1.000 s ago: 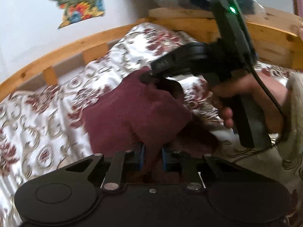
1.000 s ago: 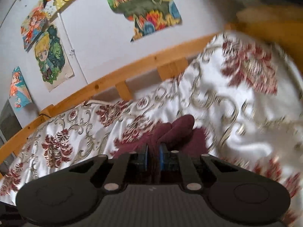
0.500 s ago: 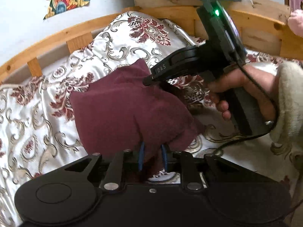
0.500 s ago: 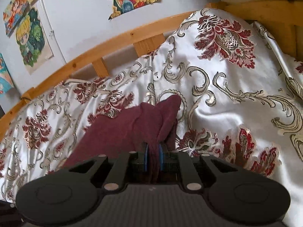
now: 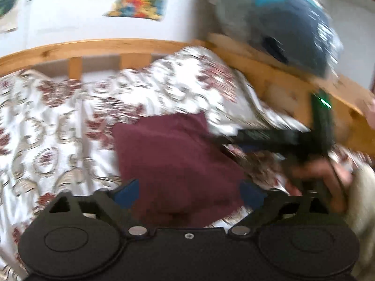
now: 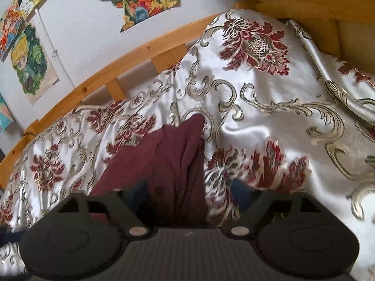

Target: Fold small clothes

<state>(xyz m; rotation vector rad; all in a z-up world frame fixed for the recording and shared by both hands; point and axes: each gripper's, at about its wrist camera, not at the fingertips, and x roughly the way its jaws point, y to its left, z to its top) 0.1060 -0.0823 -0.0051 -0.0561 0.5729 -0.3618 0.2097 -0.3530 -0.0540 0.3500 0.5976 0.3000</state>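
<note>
A dark maroon garment [image 5: 178, 161] lies folded on the floral white bedspread [image 5: 58, 126]. My left gripper [image 5: 189, 193] is over its near edge, jaws opening wide, the cloth lying loose between the blue pads [image 5: 127, 193] with no grip on it. In the right wrist view the same maroon garment [image 6: 164, 159] lies rumpled below my right gripper [image 6: 189, 194], whose jaws are also opening, its pads apart and off the cloth. The right gripper [image 5: 234, 138] shows in the left wrist view at the garment's far right corner, held by a hand [image 5: 321, 178].
A wooden bed rail [image 6: 131, 56] runs along the wall behind the bedspread [image 6: 269, 107]. Cartoon posters [image 6: 30, 58] hang on the wall. A grey and blue bundle [image 5: 281, 23] rests on the wooden headboard [image 5: 281, 84] at the right.
Both grippers were shut on the maroon garment and have let go of it, jaws now wide. The garment has dropped flat on the bedspread. The left view has swung and blurred.
</note>
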